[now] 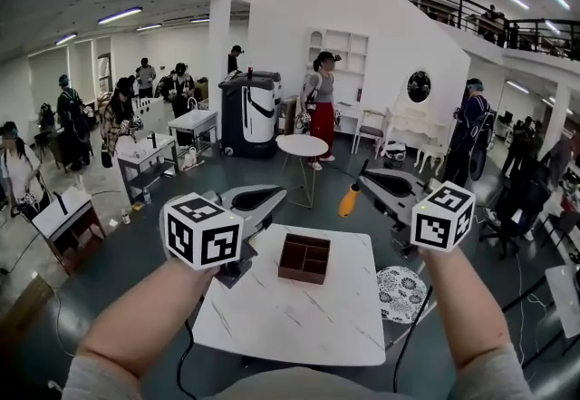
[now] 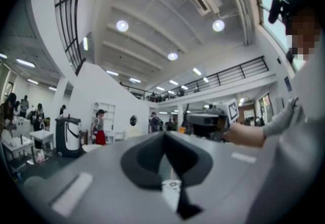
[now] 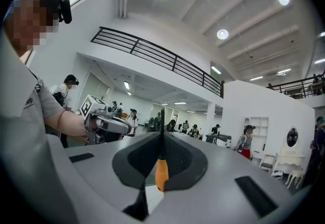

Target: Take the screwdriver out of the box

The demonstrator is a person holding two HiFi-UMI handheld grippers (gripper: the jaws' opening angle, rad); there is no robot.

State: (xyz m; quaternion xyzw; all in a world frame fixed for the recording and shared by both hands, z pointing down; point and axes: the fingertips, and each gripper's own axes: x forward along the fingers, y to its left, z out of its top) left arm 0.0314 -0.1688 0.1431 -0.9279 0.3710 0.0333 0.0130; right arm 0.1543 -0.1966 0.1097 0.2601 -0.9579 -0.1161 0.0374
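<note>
A brown wooden box (image 1: 304,258) with compartments sits on the white marble table (image 1: 290,317); its compartments look empty. Both grippers are raised above the table's far edge. My right gripper (image 1: 362,180) is shut on the screwdriver, whose orange handle (image 1: 350,200) hangs from the jaw tips, up and right of the box. In the right gripper view the orange handle (image 3: 161,174) lies between the closed jaws of my right gripper (image 3: 162,139). My left gripper (image 1: 283,195) is level with it to the left; in its own view the left gripper (image 2: 163,139) has its jaws together with nothing between them.
A small round white table (image 1: 302,146) stands beyond the marble table. A patterned stool (image 1: 401,291) is at the table's right. A black-and-white machine (image 1: 249,112), work tables at the left and several people fill the hall.
</note>
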